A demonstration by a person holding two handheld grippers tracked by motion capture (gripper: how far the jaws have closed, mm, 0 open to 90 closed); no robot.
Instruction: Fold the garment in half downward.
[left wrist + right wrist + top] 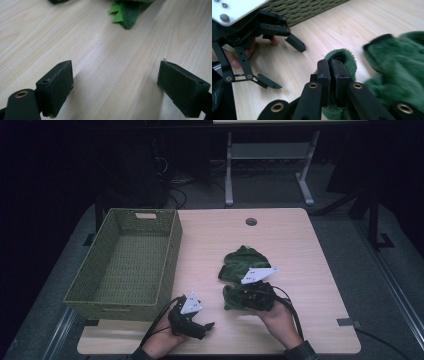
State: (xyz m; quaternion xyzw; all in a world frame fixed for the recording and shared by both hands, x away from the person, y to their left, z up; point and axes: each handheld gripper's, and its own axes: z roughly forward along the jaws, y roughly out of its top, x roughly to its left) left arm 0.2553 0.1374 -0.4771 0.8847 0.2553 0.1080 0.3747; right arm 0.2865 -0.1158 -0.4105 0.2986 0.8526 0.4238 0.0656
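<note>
My right claw [332, 67] pinches the green fleece [397, 67]. Left claw [115, 85] gapes, idle. Basket [172, 245] holds nothing; fleece not yet moved there

The table [300, 240] is free right of the basket [172, 245]; the green plush [243, 265] blocks the middle.

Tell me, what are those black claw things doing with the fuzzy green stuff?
A person sits at a wooden table holding a claw-like gripper in each hand. The right gripper is pinched shut on a fold of a fuzzy green cloth thing, maybe a soft toy or clothing. The left gripper waits with its jaws wide open over bare table, holding nothing. A green woven basket sits at the table's left side with nothing in it, so the green thing may be headed there.
</note>
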